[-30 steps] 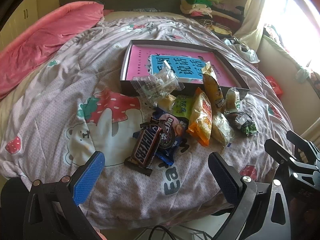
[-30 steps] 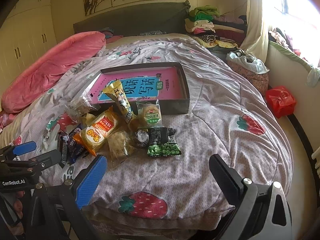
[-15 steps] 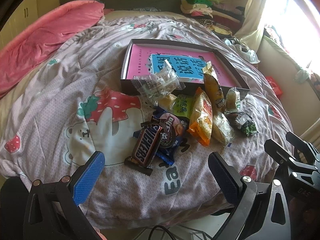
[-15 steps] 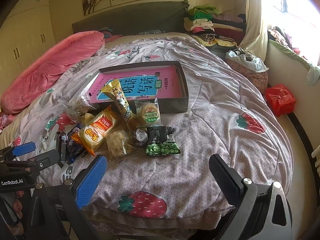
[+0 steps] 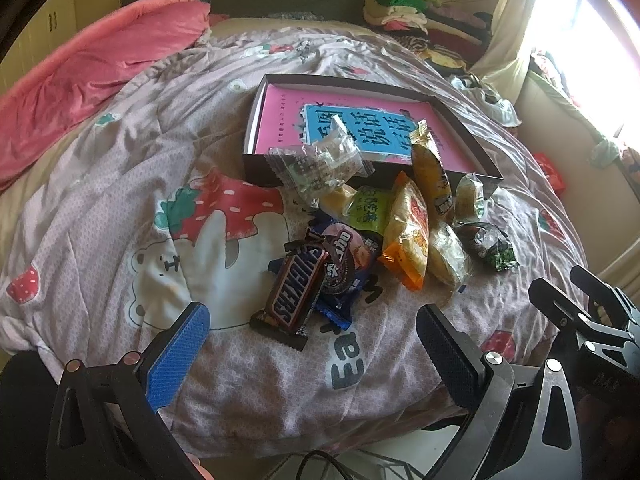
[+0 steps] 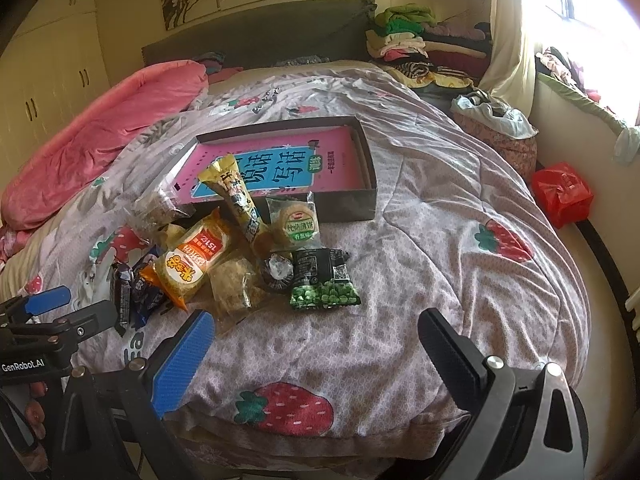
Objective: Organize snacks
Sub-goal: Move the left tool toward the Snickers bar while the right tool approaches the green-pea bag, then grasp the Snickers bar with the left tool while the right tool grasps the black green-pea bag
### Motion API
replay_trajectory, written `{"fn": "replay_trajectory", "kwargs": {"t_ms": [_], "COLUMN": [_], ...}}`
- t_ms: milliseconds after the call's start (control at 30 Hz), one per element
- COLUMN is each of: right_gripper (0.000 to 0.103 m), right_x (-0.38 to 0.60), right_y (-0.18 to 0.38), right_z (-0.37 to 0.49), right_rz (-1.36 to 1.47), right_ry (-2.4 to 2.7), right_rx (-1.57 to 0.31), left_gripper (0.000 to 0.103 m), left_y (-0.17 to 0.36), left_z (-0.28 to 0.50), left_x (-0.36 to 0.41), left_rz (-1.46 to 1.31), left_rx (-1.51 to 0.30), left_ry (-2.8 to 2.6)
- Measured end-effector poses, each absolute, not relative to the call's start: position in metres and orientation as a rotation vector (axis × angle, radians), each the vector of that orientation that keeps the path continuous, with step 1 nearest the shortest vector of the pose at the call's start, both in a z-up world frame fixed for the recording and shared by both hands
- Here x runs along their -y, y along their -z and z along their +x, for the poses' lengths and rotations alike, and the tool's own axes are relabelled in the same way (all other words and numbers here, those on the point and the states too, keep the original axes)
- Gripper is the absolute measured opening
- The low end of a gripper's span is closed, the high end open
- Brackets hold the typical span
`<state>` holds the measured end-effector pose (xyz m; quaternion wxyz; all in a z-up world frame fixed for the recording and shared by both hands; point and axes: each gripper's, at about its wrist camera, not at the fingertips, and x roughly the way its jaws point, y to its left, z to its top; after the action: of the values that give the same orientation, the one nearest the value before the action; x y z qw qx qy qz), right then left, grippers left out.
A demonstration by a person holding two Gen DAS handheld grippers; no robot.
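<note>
With both jaw pairs wide and empty, the Snickers bar (image 5: pixel 295 295) is seen lower centre, long axis near-vertical (left gripper (image 5: pixel 312 354) nearer).

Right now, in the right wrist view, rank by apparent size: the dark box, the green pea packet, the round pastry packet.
1. dark box, clearly largest.
2. green pea packet and round pastry packet: look alike; the pea packet lies nearer the camera, so unranked.
</note>
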<state>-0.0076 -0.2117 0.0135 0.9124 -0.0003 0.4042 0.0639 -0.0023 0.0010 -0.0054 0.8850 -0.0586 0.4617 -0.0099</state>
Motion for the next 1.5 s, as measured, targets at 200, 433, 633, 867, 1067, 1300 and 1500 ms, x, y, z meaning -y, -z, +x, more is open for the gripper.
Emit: {"fn": "replay_trajectory", "kwargs": {"t_ms": [200,433,633,867,1067,1300,1500], "right_gripper": [0.103,0.103,0.103,0.103,0.103,0.103,0.099], "right_x": [0.213,0.216,0.22,0.228,0.235,0.231,0.228], "right_y": [-0.01,-0.006,0.0,0.005,0.011,0.024,0.034], "right_z": [-0.005,0.003,0.012,0.025,0.037,0.051,0.064], "right_rz": [0.011,0.022,0.033,0.035,0.042,0.007,-0.043], "right_ry": [-0.13,-0.128,-0.117,-0.092,-0.08,-0.087,-0.084], "right_rx": [-0.843,-0.854,-0.87,-0.885,-0.914,-0.958,-0.978], "left_gripper": [0.103,0.103,0.102,0.087,0.069,0.056,0.046], "left_y": [0.011,0.022,0.032,0.038,0.039,0.04,0.041], "left_z": [0.001,0.01,0.023,0.029,0.035,0.04,0.043], "left_x": [-0.01,-0.023,-0.031,-0.042,-0.042,-0.039,-0.038], "left_rz": [-0.144,-0.183,-0.193,-0.232,-0.248,-0.247,-0.238], "left_rx": [-0.987,-1.019,-1.057,-1.056,-1.051,-1.051,-1.045], "left_ry": [0.007,0.001,0.032,0.068,0.109,0.147,0.175]}}
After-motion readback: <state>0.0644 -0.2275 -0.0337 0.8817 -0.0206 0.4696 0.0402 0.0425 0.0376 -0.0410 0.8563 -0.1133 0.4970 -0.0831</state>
